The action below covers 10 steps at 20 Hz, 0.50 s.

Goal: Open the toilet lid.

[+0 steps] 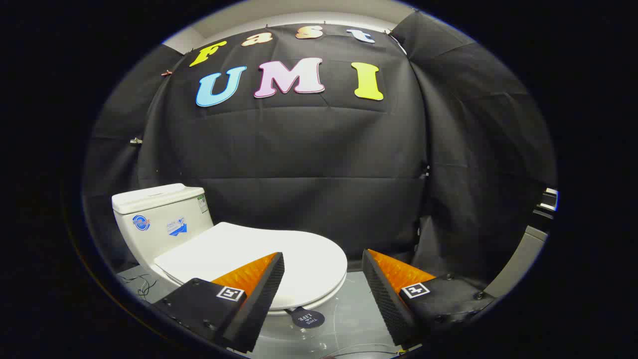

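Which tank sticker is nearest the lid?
The blue arrow sticker on the tank, beside the shut lid; the round sticker sits farther away. Gripper open.

toilet lid (pixel 259 257): near-left part sits behind the left finger of the gripper (pixel 323 264), fingers spread apart
toilet bowl (pixel 319 301): mostly hidden under the lid
tank (pixel 159 219) stickers: too small to make out
dark round tag (pixel 308 318): lettering unreadable

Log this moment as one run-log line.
stage: approach | toilet lid: closed, flat on bowl | gripper: open, holding nothing, front rim of lid between fingers | contact: none seen
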Each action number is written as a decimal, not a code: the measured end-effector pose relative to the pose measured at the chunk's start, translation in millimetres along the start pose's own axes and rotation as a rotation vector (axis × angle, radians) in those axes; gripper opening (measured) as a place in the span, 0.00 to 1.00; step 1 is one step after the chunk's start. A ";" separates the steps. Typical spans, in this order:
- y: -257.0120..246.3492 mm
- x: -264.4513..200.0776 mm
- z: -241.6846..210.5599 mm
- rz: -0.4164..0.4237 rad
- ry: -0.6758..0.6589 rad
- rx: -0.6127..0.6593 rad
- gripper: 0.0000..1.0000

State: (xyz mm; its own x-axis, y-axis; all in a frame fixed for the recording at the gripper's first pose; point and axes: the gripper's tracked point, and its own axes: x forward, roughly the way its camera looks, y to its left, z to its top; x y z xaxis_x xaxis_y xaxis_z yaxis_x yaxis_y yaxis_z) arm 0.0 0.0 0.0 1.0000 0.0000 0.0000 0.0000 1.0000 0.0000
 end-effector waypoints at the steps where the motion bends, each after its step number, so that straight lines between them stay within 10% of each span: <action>1: 0.8 -0.5 0.4 0.003 -0.001 0.001 0.98; 10: -1.6 0.3 -0.7 0.000 0.005 0.001 0.98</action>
State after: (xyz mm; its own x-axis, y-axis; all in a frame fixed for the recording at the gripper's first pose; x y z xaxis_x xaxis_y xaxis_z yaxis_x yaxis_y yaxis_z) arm 0.3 -1.6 -0.7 1.0000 0.0001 -0.0053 -0.0001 1.0000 0.0011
